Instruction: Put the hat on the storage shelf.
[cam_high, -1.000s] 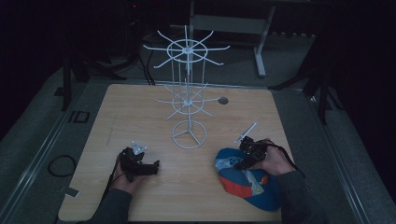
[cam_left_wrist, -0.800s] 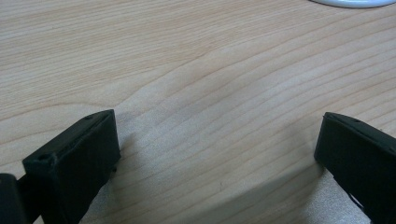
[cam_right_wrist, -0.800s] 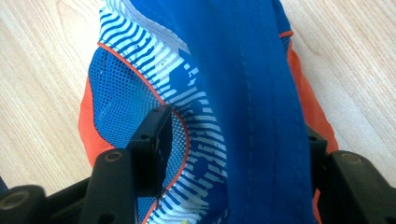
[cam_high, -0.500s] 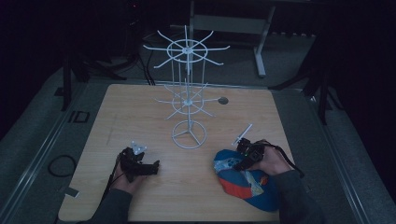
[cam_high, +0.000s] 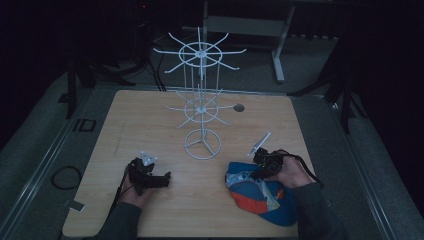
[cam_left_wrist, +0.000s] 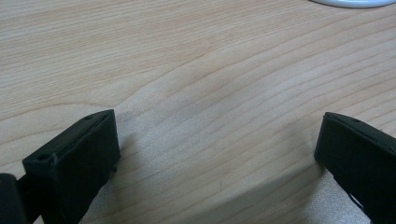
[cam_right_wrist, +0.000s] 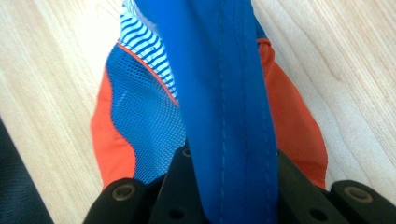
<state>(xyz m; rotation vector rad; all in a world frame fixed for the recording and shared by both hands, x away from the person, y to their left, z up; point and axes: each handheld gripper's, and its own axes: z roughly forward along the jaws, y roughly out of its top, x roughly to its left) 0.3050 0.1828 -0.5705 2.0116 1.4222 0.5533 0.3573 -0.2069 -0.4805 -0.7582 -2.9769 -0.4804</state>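
— Cap (cam_high: 260, 192) lies at the near right of the table (cam_high: 150, 125) from above, the right gripper (cam_high: 261, 165) at its upper edge. Half a second back it sat much the same; a second back, the gripper was slightly higher and farther right.

— So it has settled in for a grip. And the left gripper (cam_high: 162, 180)?

— Parked on the wood, well apart from the white wire rack (cam_high: 201, 107). Its own view shows the jaws spread wide over bare table (cam_left_wrist: 210, 84), nothing between them.

— Right gripper view?

— Jaws pinched shut on the blue fabric of the cap (cam_right_wrist: 224, 93), mesh and orange panels beyond. I judge lifting toward the rack is next.
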